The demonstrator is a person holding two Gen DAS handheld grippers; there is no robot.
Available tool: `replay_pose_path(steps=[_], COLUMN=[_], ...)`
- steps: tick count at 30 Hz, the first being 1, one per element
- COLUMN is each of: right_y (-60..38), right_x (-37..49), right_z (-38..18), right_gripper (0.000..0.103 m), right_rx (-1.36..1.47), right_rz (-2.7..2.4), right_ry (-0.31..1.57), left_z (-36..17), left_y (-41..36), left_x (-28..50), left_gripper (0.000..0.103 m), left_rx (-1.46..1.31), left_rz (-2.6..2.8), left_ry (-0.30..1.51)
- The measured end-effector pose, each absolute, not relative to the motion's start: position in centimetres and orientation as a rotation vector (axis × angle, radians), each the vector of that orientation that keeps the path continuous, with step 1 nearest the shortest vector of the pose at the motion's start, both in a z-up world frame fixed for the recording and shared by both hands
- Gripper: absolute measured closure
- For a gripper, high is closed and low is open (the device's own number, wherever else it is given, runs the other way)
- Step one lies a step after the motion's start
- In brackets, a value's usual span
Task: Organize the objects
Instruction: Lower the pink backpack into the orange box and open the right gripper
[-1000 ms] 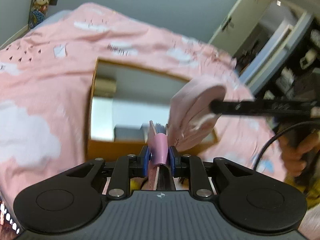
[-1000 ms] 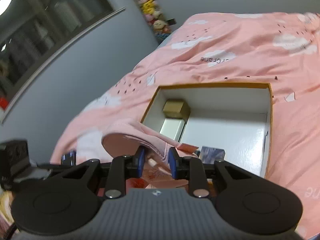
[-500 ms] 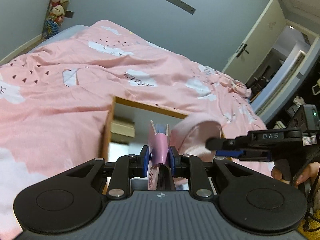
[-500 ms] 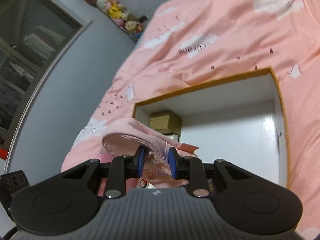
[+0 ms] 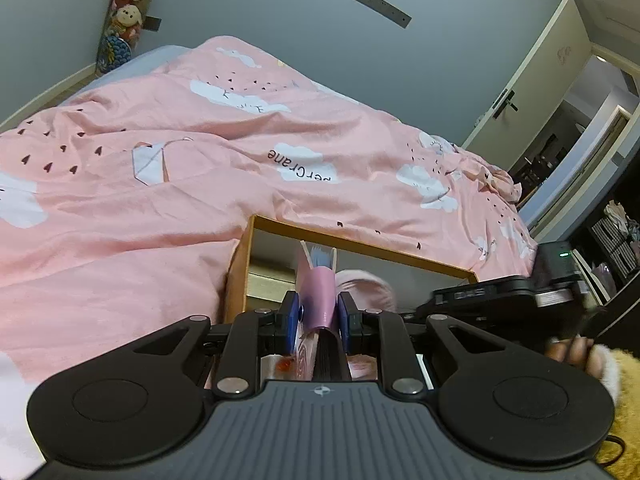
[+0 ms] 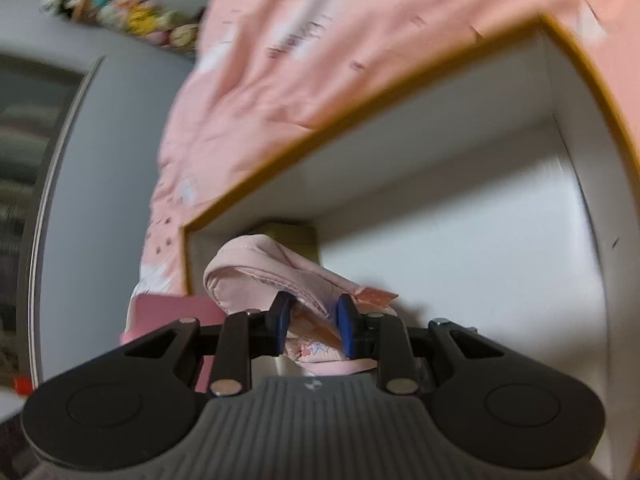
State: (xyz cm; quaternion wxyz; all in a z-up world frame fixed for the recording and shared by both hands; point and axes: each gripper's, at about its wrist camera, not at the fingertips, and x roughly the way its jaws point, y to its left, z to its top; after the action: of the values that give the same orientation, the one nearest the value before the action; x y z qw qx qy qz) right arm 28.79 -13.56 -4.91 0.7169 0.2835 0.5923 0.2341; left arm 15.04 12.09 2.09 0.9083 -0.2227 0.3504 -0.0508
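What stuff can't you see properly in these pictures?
- Pink book, left wrist view: its lower part is hidden behind the left gripper.
- Gold box, right wrist view: mostly covered by the pink cloth; motion blur too.
- Storage box, left wrist view: its floor is blocked by the gripper body.

Black ribbed gripper (image 5: 318, 312) body, blue pads (image 5: 293, 314), silver screws (image 5: 235, 384).

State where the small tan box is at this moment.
In the left wrist view the small tan box sits inside the orange-rimmed box, in its far left corner, just left of the left gripper.
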Motion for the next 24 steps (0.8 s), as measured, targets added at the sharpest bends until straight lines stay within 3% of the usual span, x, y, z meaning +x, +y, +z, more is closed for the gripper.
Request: replay_pose_path(steps=[11,19,23,24], right_y=[-13.9,-13.0,-13.1,-12.9], right_x=[30.8,31.0,30.6,30.4], right_z=[-8.3,-8.5,-7.6,-7.3], right_gripper=[0.075,0.075,0.07,0.063], right_rx=[0.722,0.624,0.594,0.574], right_rz=[0.421,0.331,0.366,0.373], right_ry=[1.366,1.303,1.268,1.259], left_z=[1.1,0.8,0.8,0.8], left_y=[11.5,11.2,11.6,11.7], left_x=[16.7,17.3,17.4,17.4], left_gripper=[0.08,0.08,0.08,0.08], left_rx=[-0.451,-0.437,-0.443,-0.443], left_rz=[-0.102,-0.093,-0.074,-0.07], left_ry=[0.751,0.766,0.761,0.759])
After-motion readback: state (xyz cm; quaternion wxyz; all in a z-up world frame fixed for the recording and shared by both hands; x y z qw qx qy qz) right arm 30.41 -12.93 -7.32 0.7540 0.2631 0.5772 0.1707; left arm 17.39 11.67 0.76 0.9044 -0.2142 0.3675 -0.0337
